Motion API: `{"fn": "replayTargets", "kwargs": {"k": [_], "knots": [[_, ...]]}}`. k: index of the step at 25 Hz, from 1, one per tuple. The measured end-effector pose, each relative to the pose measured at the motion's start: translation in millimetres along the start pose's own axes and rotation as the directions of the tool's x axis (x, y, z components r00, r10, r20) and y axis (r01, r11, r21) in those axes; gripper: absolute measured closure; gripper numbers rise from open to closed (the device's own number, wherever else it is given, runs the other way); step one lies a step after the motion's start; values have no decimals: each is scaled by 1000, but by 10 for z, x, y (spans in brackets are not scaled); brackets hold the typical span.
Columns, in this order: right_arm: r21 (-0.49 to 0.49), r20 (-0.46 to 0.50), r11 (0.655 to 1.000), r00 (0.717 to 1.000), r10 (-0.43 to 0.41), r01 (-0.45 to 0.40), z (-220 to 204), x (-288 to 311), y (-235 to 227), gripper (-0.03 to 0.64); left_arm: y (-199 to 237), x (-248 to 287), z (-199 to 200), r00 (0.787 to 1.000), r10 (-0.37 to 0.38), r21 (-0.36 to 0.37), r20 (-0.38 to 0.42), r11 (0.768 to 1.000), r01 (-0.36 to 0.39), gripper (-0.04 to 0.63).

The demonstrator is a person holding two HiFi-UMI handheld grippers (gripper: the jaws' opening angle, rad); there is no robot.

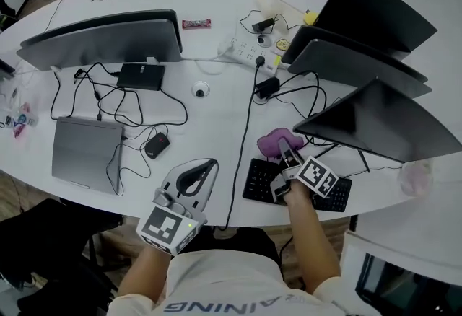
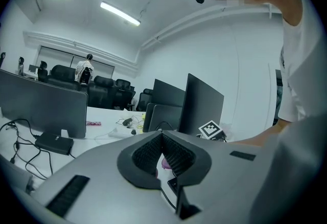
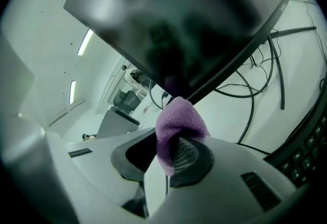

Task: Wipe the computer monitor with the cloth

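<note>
A purple cloth (image 1: 276,143) is pinched in my right gripper (image 1: 288,155), which hovers above the black keyboard (image 1: 297,186). In the right gripper view the cloth (image 3: 178,125) bulges out between the shut jaws, just below the lower edge of the dark monitor (image 3: 184,18). That tilted monitor (image 1: 379,121) stands to the right of the cloth in the head view. My left gripper (image 1: 193,179) hangs at the table's near edge, jaws shut and holding nothing; its pads (image 2: 171,153) meet at the tips.
A closed laptop (image 1: 85,151) and a mouse (image 1: 156,145) lie at the left amid cables. Another monitor (image 1: 108,39) stands at the back left, two more (image 1: 361,33) at the back right. A power strip (image 1: 251,53) sits mid-table.
</note>
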State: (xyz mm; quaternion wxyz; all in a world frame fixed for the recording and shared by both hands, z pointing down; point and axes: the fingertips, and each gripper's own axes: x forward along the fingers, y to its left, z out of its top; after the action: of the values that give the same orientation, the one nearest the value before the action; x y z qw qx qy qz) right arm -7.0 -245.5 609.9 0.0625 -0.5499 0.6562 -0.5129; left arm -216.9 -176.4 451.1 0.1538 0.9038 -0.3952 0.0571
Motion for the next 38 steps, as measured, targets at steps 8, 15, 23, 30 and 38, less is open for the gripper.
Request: {"fn": "replayTargets", "kwargs": {"k": [8,15,23,30,38], "knots": [[95,70,995,997,-27,20,131,226,-87,561,76,46,-57,1000,-7,-23,-24,1000,7,594],[116,165,993,986,-5,-14,290,180,46,563,22,85,-63,999,-22,-29,-32,999,21,594],[58,239,998,971,10,-24,421,86,216,562,-78,95,0,999,-42,-34,-24,999,41,594],[-8,295,999,954,45,-45,583,-38,458,563,-120,57,100,999,-43,-31,6,999,43,594],[-34,338,996,937,93,-86,789,-201,742,563,-186,-3,196,998,-52,-19,31,998,52,594]]}}
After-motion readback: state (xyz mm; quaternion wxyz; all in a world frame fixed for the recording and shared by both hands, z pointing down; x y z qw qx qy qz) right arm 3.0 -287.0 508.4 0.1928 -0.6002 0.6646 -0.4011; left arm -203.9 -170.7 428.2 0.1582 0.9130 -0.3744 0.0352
